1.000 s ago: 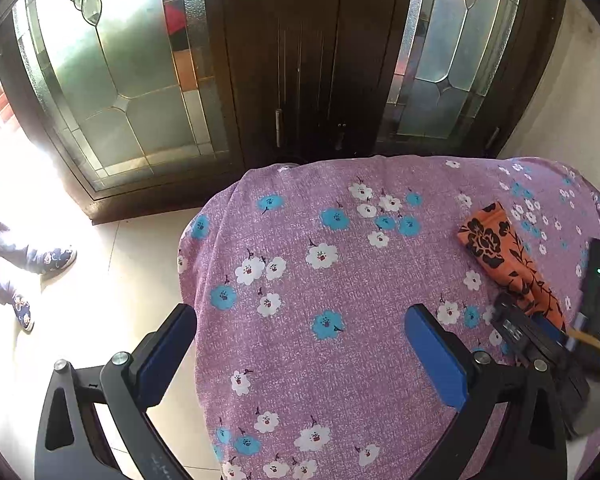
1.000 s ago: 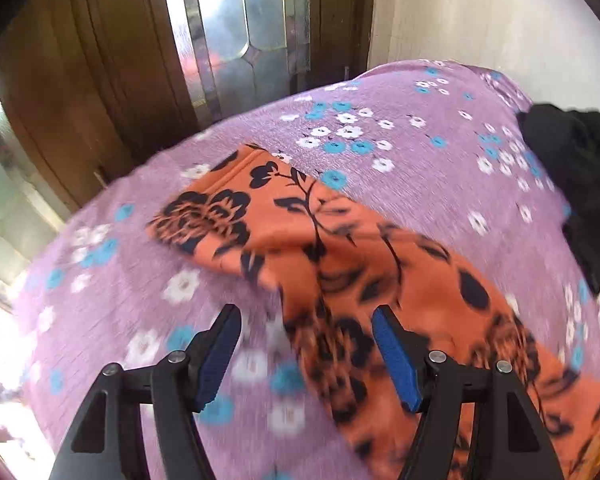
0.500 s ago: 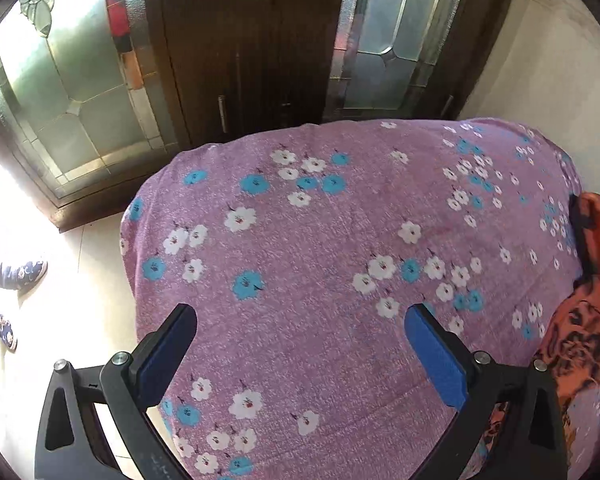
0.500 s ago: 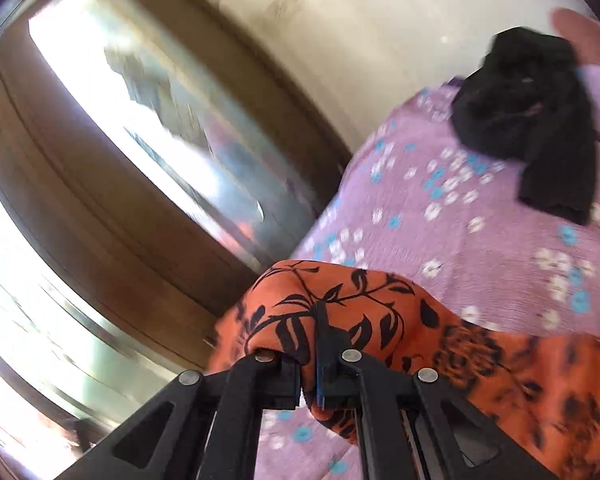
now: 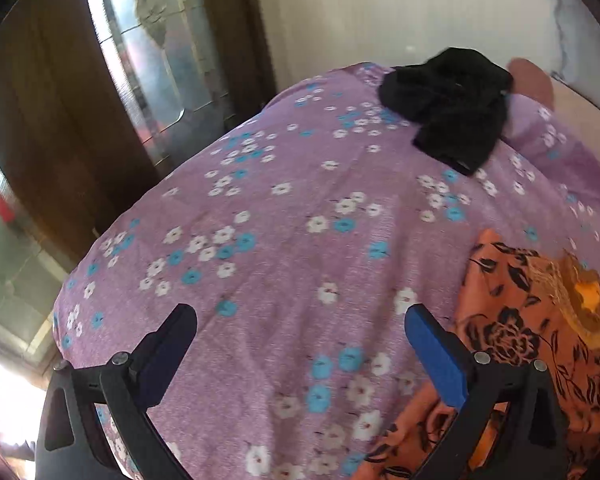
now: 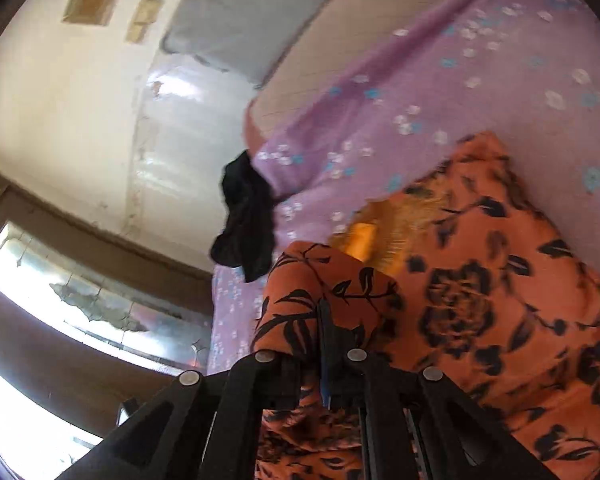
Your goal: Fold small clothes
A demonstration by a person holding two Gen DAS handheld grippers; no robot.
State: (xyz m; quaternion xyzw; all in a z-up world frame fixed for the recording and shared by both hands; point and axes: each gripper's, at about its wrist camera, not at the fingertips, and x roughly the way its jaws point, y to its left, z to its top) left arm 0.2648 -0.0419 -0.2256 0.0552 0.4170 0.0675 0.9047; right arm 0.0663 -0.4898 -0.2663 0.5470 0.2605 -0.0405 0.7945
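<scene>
I am looking across a bed covered by a purple flowered sheet (image 5: 284,208), which is filling most of both views; the wall behind it and a glazed wooden door (image 5: 140,60) are standing beyond its far edge.

On the sheet, the orange flowered garment (image 6: 480,300) is lying toward the right of the left wrist view, partly lifted and bunched. A yellowish inner patch (image 6: 384,236) is showing where the cloth is turned over. A black garment (image 5: 452,108) is lying in a heap near the far corner, well apart from the orange one.

My right hand-held gripper (image 6: 324,344) is pinching a fold of the orange garment. Its jaws are just beginning to ease apart, but cloth is sitting between the pads and looks gripped. My left hand-held gripper (image 5: 300,344) is standing wide, with nothing between its fingers, above bare sheet just beside the orange cloth.

I am judging the orange garment to be light, soft and limp: it is draping and creasing freely, so it will sag from a single hold. I would take it at a hem or corner with the free gripper to spread it.

I am finding no readable brand, label or writing in either view.
</scene>
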